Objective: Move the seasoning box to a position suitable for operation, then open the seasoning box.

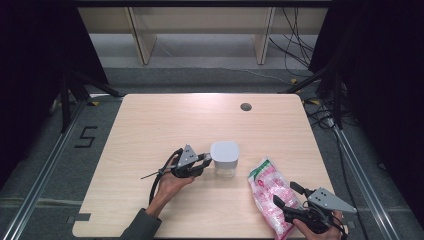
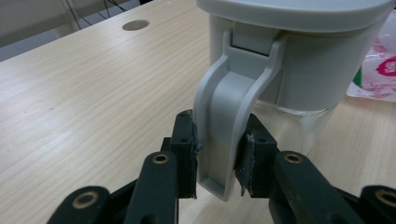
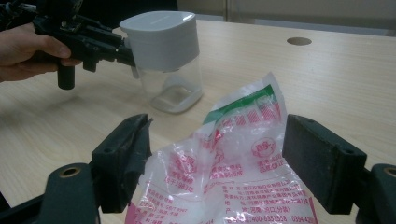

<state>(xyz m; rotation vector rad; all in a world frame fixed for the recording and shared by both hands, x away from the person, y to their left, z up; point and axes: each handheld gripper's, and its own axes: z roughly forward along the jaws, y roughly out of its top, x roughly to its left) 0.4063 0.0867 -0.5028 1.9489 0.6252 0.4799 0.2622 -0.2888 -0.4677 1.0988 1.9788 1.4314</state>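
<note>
A clear container (image 1: pixel 224 160) with a grey lid (image 2: pixel 299 18) stands upright near the middle of the wooden table (image 1: pixel 165 120). My left gripper (image 1: pixel 207 159) comes at it from the left and is shut on the grey handle (image 2: pixel 229 107) hanging from the lid; both pads press on it. The container (image 3: pixel 166 60) looks empty. A crinkled plastic bag (image 1: pixel 267 187) with red, pink and green print lies at the front right. My right gripper (image 1: pixel 286 196) is open, its jaws wide on either side of the bag's near end (image 3: pixel 233 140) without pinching it.
A round cable hole (image 1: pixel 245 106) sits in the table near the far edge. Floor cables and stand legs lie beyond the table on both sides. The table's left half and far half are bare wood.
</note>
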